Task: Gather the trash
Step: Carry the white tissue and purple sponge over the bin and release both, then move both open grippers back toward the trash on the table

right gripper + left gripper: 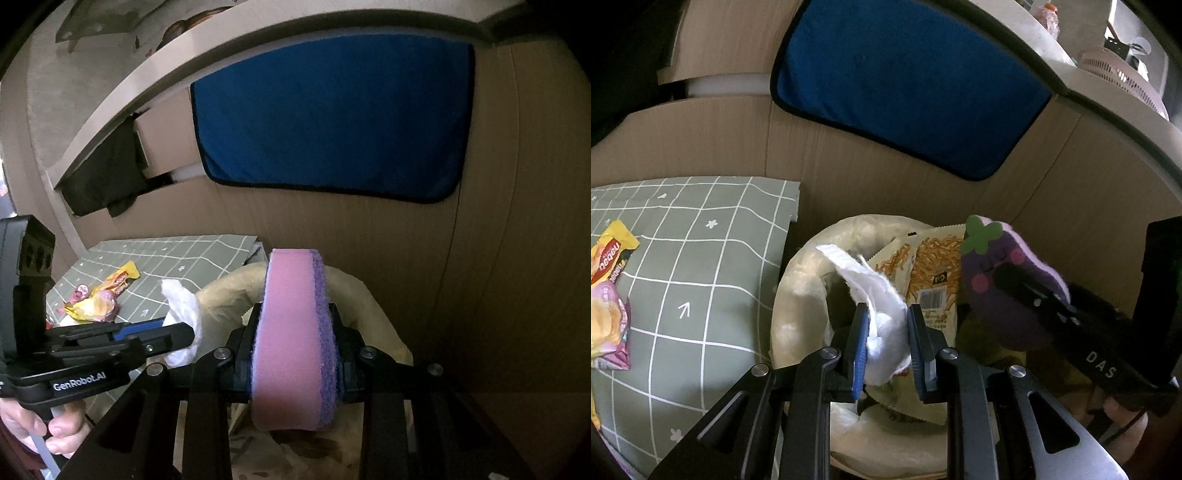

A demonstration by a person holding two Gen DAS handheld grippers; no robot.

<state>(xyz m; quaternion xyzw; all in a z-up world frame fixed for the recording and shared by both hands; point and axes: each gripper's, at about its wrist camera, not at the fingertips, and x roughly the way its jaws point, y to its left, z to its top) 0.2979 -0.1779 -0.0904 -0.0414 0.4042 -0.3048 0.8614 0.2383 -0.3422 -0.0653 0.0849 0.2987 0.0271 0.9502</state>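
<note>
My left gripper (888, 314) is shut on a crumpled white tissue (871, 291), held over a bin lined with a pale plastic bag (798, 295). Noodle snack wrappers (934, 273) lie inside the bin. To the right, my right gripper (1038, 299) is shut on a purple eggplant-shaped sponge (993, 273) above the bin's right side. In the right wrist view the right gripper (295, 314) clamps the sponge (288, 347) by its pink and purple faces. The left gripper (181, 332) with the tissue (184, 306) is at the left, above the bag (362, 295).
A green checked cloth (701, 258) lies left of the bin, with yellow and pink snack wrappers (609, 288) on it. A blue cloth (908, 81) hangs on the wooden cabinet front behind. A pink basket (1115, 70) stands on the counter. A person's hand (55, 428) holds the left gripper's handle.
</note>
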